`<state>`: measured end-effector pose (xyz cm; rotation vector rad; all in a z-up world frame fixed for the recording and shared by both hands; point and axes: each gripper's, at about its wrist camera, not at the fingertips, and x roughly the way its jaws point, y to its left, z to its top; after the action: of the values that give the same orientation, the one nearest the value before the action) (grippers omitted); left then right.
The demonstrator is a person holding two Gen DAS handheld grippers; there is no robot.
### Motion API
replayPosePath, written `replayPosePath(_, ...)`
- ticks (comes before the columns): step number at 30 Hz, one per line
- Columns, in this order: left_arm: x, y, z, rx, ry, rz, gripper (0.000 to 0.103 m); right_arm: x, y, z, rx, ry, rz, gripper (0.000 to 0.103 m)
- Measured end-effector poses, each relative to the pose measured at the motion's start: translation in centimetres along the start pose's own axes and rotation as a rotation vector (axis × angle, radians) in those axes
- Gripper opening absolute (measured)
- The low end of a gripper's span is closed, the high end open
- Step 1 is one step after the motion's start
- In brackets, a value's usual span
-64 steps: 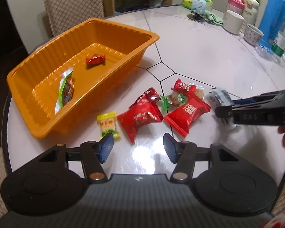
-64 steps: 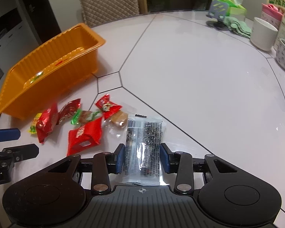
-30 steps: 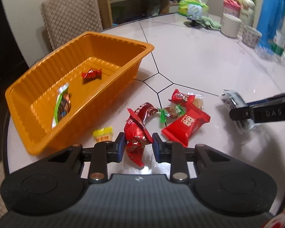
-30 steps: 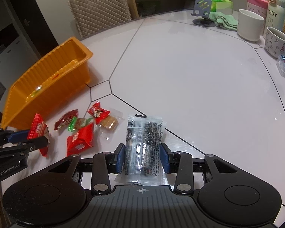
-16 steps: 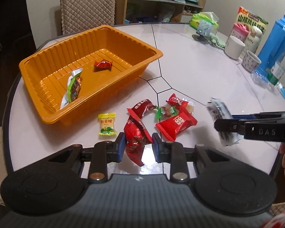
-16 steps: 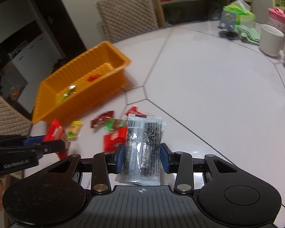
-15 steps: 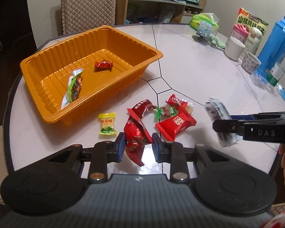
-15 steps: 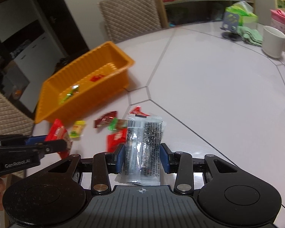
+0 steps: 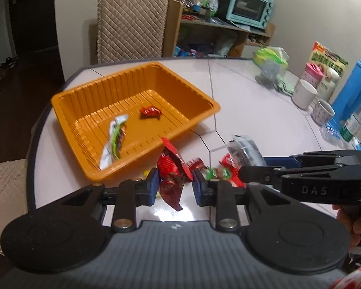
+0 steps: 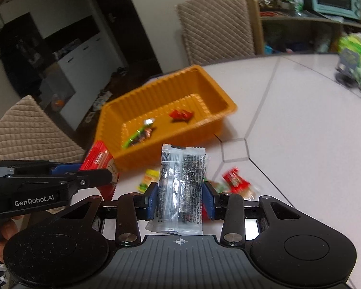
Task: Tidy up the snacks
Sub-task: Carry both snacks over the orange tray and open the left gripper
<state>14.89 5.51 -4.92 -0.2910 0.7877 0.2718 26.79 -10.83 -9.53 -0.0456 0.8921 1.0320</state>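
Left wrist view close above the table's (image 9: pixel 264 110) near edge, angled down toward the orange tray (image 9: pixel 134 82), right wrist view alongside, facing the same tray (image 10: pixel 219 94), both sharing tray and table (image 10: pixel 300 132)

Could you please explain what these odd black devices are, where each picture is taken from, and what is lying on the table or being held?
These are no robots: a person holds a two-finger gripper in each hand, with a wide-angle camera on each looking along its fingers. One picture comes from the left gripper, which is shut on a red snack packet. The other comes from the right gripper, shut on a clear packet with dark print. On the white table stands an orange tray holding a small red candy and a green-striped packet. Several small wrapped snacks lie beside it.
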Motion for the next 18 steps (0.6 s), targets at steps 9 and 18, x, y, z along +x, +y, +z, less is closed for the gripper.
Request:
replayPosePath(9,1.1,1.7,3.4,-0.033,-0.044,0.026,0.027,3.5,0.9,4.4,-0.039,-0.025,0.04,0.04)
replayPosePath(18,4.3,3.0,6.8,-0.074,-0.044,0.062,0.027,7.2,0.6,8.4,-0.084,-0.043,0.019,0.04)
